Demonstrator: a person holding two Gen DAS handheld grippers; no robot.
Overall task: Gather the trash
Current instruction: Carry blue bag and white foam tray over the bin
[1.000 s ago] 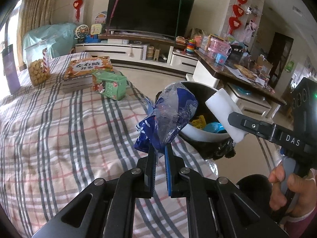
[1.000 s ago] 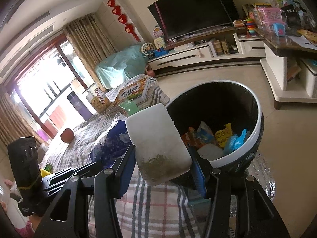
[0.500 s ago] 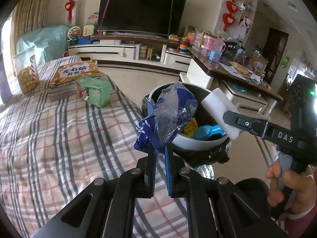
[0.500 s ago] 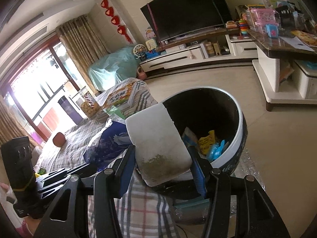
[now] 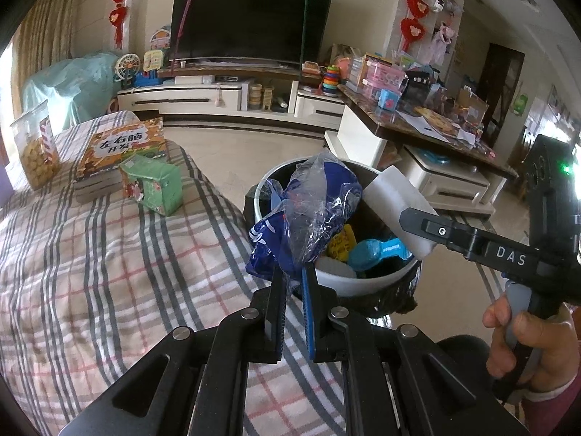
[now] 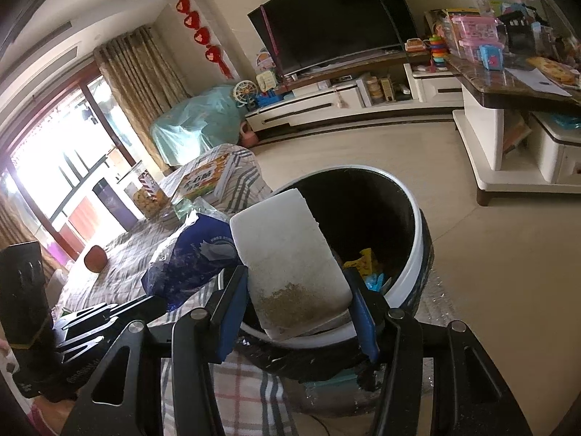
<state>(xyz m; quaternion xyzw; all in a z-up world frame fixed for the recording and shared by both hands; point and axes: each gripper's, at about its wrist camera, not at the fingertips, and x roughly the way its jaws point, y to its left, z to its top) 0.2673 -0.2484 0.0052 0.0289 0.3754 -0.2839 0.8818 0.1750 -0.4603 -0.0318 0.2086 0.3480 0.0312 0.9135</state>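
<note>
My left gripper point(image 5: 293, 272) is shut on a crumpled blue and clear plastic wrapper point(image 5: 312, 210), held up in front of the trash bin point(image 5: 334, 279). The bin is round, white-rimmed and black inside, with yellow and blue trash at its bottom. My right gripper point(image 6: 296, 290) is shut on a white foam block point(image 6: 287, 254) with a brownish stain, held over the bin's near rim point(image 6: 417, 254). In the left wrist view the foam block point(image 5: 395, 200) and the right gripper's finger point(image 5: 457, 234) hang over the bin's right side. The wrapper point(image 6: 192, 258) also shows left of the block.
A plaid-covered table point(image 5: 90, 272) carries a green box point(image 5: 152, 189), an orange box point(image 5: 120, 149) and a jar of snacks point(image 5: 34, 145). A TV stand point(image 5: 218, 98) lines the far wall. A cluttered coffee table point(image 5: 417, 123) stands right of the bin. A hand point(image 5: 523, 338) grips the right gripper's handle.
Both grippers have drifted toward the bin with their loads; the bin sits more centrally behind the wrapper and the foam block now overlaps its rim. Grips are unchanged.
</note>
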